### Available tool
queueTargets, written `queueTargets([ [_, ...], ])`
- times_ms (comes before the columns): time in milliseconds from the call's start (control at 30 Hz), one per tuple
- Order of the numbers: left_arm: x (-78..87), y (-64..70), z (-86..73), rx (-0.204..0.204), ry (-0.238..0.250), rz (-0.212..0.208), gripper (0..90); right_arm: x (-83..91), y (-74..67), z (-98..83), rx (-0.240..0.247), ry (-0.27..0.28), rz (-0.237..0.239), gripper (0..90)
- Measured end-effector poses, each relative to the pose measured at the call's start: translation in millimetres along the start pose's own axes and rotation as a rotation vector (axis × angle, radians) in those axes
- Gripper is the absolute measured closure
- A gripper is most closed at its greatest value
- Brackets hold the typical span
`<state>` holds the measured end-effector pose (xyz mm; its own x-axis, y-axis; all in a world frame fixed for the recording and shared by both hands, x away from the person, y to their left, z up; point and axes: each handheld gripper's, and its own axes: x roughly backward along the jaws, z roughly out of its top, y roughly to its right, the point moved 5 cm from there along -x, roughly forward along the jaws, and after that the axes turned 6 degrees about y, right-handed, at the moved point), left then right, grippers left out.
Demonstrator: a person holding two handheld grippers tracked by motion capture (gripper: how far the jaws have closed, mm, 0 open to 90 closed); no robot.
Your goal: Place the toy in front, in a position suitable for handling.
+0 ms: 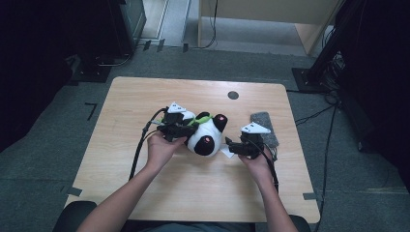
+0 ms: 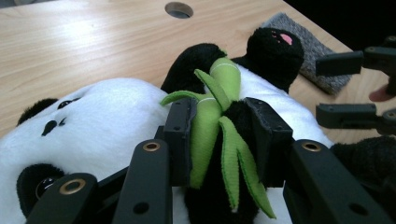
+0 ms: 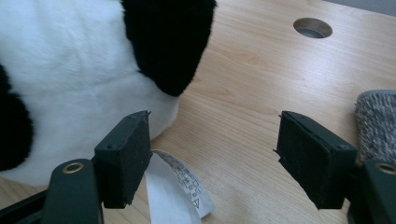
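Surveying, high view: a plush panda (image 1: 205,135) lies on its back at mid-counter (image 1: 145,96), head toward the person's left; a grey knitted cloth (image 1: 265,126) lies apart at the right edge.
Left gripper, high view: the left gripper (image 1: 186,126) reaches over the panda's chest from the left, the hand low behind it, judged to pin the toy in place.
Right gripper, high view: the right gripper (image 1: 231,145) sits just beside the panda's lower body, over a white care label (image 1: 226,152).
Left gripper view, grip: the fingers (image 2: 180,140) are clenched on the green bamboo sprig (image 2: 210,126) and the black arm behind it; leaves spill out below the pads.
Left gripper view, reason: holding at the chest appears to steady the soft body, leaving the lower end free for the other hand.
Right gripper view, fingers: released, standing well apart with bare counter between them; nothing pressed.
Right gripper view, label: the care label (image 3: 180,186) lies flat beside the left-hand pad (image 3: 126,154), trailing from the panda's white belly (image 3: 84,70) under a black leg (image 3: 168,42).
Judgement: the right gripper seems lined up to take the label or the lower body.
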<state>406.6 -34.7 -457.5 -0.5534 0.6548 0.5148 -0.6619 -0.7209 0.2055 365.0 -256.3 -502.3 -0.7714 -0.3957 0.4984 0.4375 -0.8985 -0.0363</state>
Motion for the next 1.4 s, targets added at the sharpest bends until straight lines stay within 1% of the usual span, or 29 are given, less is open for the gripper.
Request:
queueTargets([
  [33,0.0,0.0,0.0,0.000,0.000,0.000,63.4,-0.5,-1.4,0.3,0.001,0.001,0.001,26.5],
  [67,-1.3,0.0,0.0,0.010,0.001,-0.008,63.1,-1.3,-2.6,0.4,0.006,0.002,0.005,26.6],
  [100,-2.9,-0.1,-0.8,-0.001,0.002,-0.011,62.6,-2.1,-4.0,0.4,0.007,0.000,0.006,26.6],
  [200,-2.9,-0.3,-1.0,-0.007,0.000,-0.010,61.3,-5.6,-8.7,0.6,0.017,-0.002,0.017,27.1],
  [267,-2.1,-0.1,-1.3,-0.025,-0.007,-0.007,60.6,-6.8,-10.5,0.9,0.016,-0.003,0.021,27.2],
  [333,0.1,-0.2,-2.3,-0.047,-0.013,-0.012,56.6,-11.9,-14.9,1.6,0.028,-0.004,0.032,27.3],
  [367,0.1,-0.2,-2.3,-0.047,-0.013,-0.012,55.2,-13.8,-16.2,1.9,0.031,-0.005,0.033,27.3],
  [433,1.1,-0.5,-2.7,-0.049,-0.016,-0.027,51.0,-16.6,-17.8,2.8,0.035,-0.005,0.029,27.3],
  [467,3.2,-0.3,-1.7,-0.069,0.001,-0.043,47.1,-17.2,-17.9,3.2,0.035,-0.004,0.028,27.3],
  [500,3.2,-0.3,-1.7,-0.069,0.001,-0.043,41.9,-17.2,-17.9,3.2,0.035,-0.004,0.028,27.3],
  [533,4.6,0.0,-1.0,-0.083,0.007,-0.056,38.8,-17.0,-16.9,3.9,0.032,-0.003,0.026,27.3],
  [567,6.6,0.6,0.2,-0.090,0.014,-0.056,38.8,-17.0,-16.9,3.9,0.032,-0.003,0.026,27.3],
  [600,11.4,0.5,2.9,-0.111,0.032,-0.066,35.1,-15.7,-14.4,4.6,0.026,-0.002,0.023,27.3],
  [633,11.4,0.5,2.9,-0.111,0.032,-0.066,32.7,-14.7,-12.6,4.9,0.023,-0.002,0.019,27.2],
  [733,19.2,-3.0,8.0,-0.127,0.037,-0.075,27.2,-11.2,-7.3,6.7,0.011,0.001,0.012,27.2],
  [800,25.2,-6.8,10.7,-0.131,0.048,-0.078,27.1,-9.9,-6.2,7.1,0.004,0.002,0.008,27.3],
  [833,28.3,-9.4,11.3,-0.134,0.051,-0.083,27.1,-7.5,-3.0,8.0,0.005,0.004,0.002,27.4],
  [867,33.8,-14.9,11.5,-0.134,0.056,-0.089,27.2,-6.2,-1.5,8.6,-0.001,0.003,0.003,27.4],
  [900,33.8,-14.9,11.5,-0.134,0.056,-0.089,27.2,-6.2,-1.5,8.6,-0.001,0.003,0.003,27.4],
  [967,41.1,-24.1,9.7,-0.144,0.045,-0.093,27.1,-2.2,3.6,10.5,-0.029,0.012,0.003,28.9],
  [1000,41.1,-24.1,9.7,-0.144,0.045,-0.093,27.2,-2.2,3.6,10.5,-0.029,0.012,0.003,28.9],
  [1067,45.8,-29.1,8.3,-0.155,0.044,-0.092,27.2,0.1,8.1,11.2,-0.033,0.018,-0.005,29.0],
  [1167,52.6,-37.1,5.4,-0.175,0.053,-0.085,27.2,4.0,18.2,12.4,-0.039,0.027,-0.034,29.1],
  [1200,55.7,-42.9,2.6,-0.182,0.049,-0.076,27.2,4.9,20.9,13.0,-0.043,0.020,-0.037,29.1],
  [1233,55.7,-42.9,2.6,-0.182,0.049,-0.076,27.2,6.2,23.6,13.6,-0.049,0.017,-0.045,29.1],
  [1267,57.0,-45.9,1.2,-0.184,0.045,-0.073,27.2,6.2,23.6,13.6,-0.049,0.017,-0.045,29.1],
  [1300,58.2,-48.9,-0.4,-0.181,0.038,-0.070,27.3,9.3,29.1,13.6,-0.061,0.016,-0.056,29.1],
  [1367,60.0,-55.6,-4.1,-0.170,0.021,-0.067,27.5,11.4,31.5,13.1,-0.067,0.014,-0.061,29.1],
  [1400,60.8,-59.6,-6.0,-0.167,0.016,-0.065,27.6,15.8,36.5,12.0,-0.072,0.016,-0.075,29.3],
])
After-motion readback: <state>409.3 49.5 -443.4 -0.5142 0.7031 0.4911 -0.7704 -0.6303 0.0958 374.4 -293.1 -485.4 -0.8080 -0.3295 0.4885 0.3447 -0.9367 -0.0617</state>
